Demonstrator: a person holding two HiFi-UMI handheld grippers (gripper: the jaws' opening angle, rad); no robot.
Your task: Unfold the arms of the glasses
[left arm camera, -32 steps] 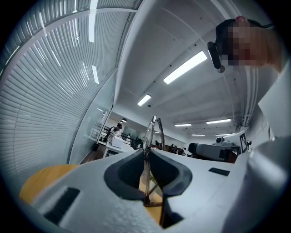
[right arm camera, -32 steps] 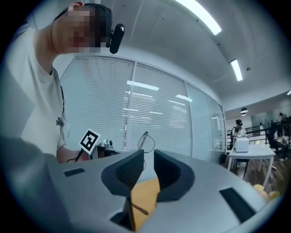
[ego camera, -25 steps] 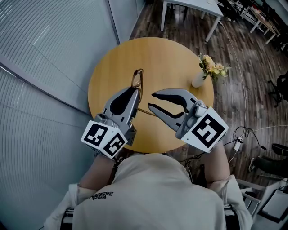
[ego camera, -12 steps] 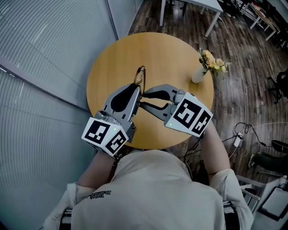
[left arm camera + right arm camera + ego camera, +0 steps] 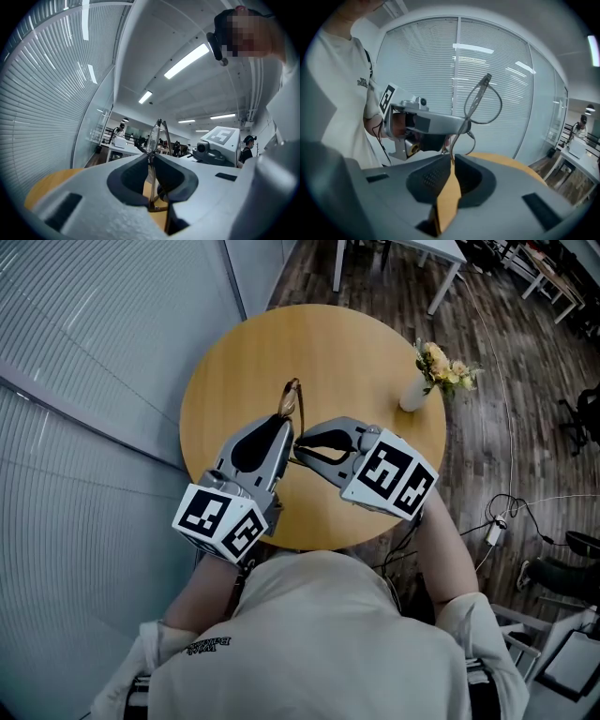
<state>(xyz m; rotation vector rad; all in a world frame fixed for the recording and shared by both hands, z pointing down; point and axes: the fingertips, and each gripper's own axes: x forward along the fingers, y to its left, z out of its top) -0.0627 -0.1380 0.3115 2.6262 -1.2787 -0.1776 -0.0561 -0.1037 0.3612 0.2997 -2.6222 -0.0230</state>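
- Over the table [image 5: 356, 343], left hand-held gripper [image 5: 281, 423] clamps the glasses [image 5: 292, 395] by the frame.
- Right hand-held gripper [image 5: 298, 446] pinches one thin arm [image 5: 455, 142], jaws almost together.

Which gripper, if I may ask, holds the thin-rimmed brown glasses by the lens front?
The left gripper: the glasses rise lens-first from its jaws; the right gripper meets only a side arm.

Glasses [image 5: 292, 397] half behind left gripper [image 5: 283, 422]
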